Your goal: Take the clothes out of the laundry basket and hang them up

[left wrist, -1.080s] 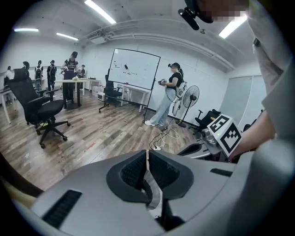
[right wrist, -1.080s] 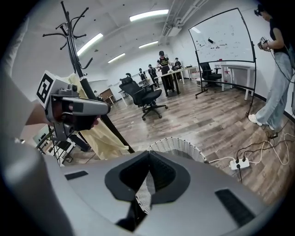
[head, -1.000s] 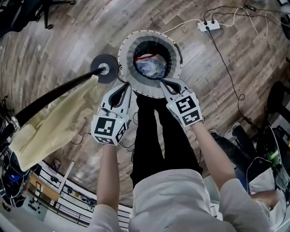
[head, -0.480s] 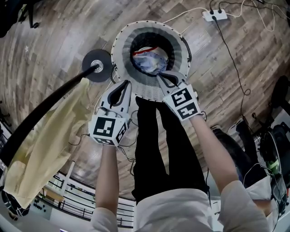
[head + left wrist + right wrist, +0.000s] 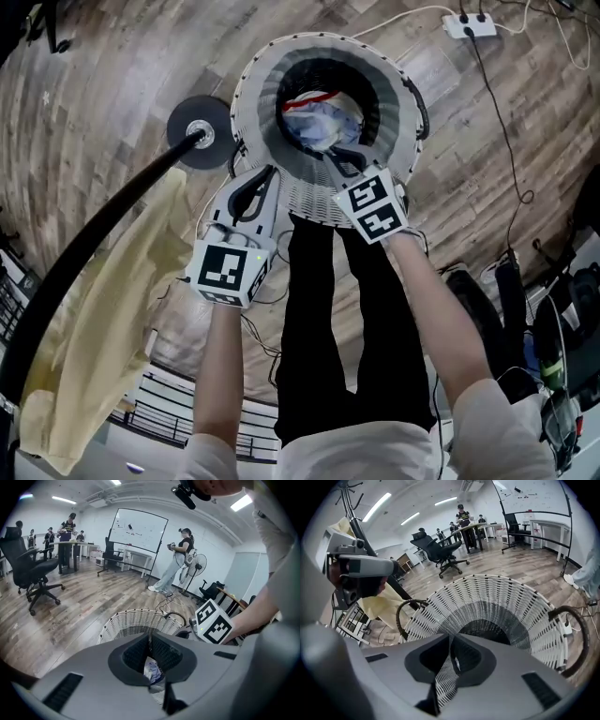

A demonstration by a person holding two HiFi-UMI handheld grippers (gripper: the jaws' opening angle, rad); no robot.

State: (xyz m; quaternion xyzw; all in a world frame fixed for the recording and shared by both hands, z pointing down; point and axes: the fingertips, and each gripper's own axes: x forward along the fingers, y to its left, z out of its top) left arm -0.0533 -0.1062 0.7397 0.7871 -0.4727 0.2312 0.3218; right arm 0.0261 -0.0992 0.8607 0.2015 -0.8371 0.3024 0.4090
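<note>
A white woven laundry basket stands on the wood floor, in front of the person's feet. Crumpled blue-white clothes and a red piece lie at its bottom. My right gripper points down over the near inner rim, and its jaws have just been opening a crack with nothing between them. In the right gripper view the basket fills the space beyond the right gripper. My left gripper is shut and empty, just outside the near-left rim. Through its slit, the left gripper view shows clothes.
A coat stand's round base sits left of the basket, and its black pole carries a hung pale yellow garment. A power strip and cables lie at the far right. Several people, an office chair and a whiteboard are farther off.
Both grippers have sunk towards the basket, which now looks larger. The right gripper's tips have moved from the near rim to over the opening.
</note>
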